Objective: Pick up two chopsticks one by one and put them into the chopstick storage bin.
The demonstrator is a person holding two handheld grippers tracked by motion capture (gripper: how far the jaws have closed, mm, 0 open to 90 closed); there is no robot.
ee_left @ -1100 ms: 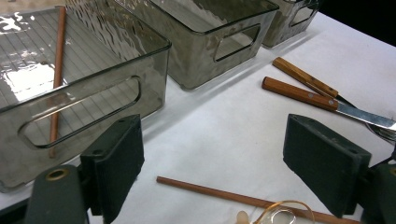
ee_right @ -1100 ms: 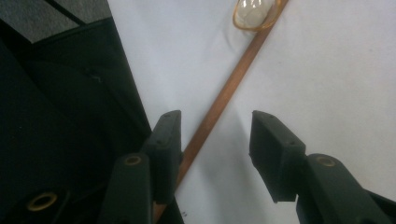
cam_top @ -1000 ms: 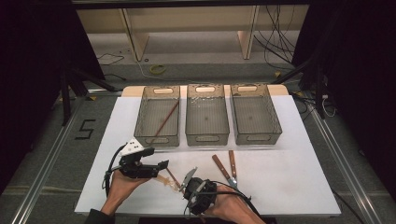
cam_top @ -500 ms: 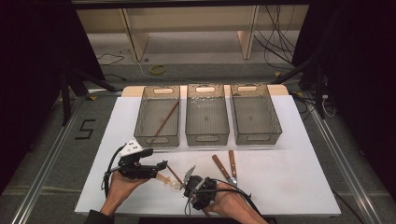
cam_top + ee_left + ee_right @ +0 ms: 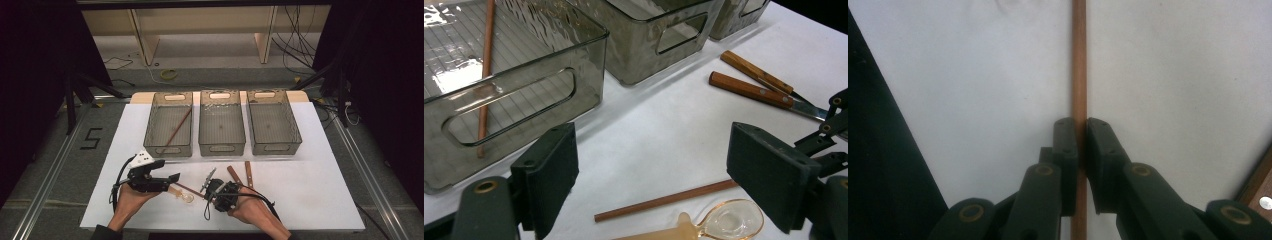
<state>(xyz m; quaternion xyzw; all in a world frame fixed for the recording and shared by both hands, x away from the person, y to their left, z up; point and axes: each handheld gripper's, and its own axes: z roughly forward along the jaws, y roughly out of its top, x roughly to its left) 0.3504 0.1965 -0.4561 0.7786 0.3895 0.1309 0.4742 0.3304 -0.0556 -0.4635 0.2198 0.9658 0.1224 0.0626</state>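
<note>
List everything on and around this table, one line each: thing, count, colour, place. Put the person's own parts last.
bins: 3, smoky clear plastic, side by side in a row at the table's far side.
chopstick in bin: 1, brown, lying slantwise in the left bin.
chopstick on table: 1, brown, near edge, clamped between the right gripper's jaws.
spoon: 1, clear amber, near edge, beside that chopstick.
knives: 2, wooden handles and metal blades, in front of the middle bin.
table cover: 1, white.
left gripper: 1, black, open, hovering over the spoon.
right gripper: 1, black, shut on the chopstick on table.
hands: 2, coming in from the bottom edge.
</note>
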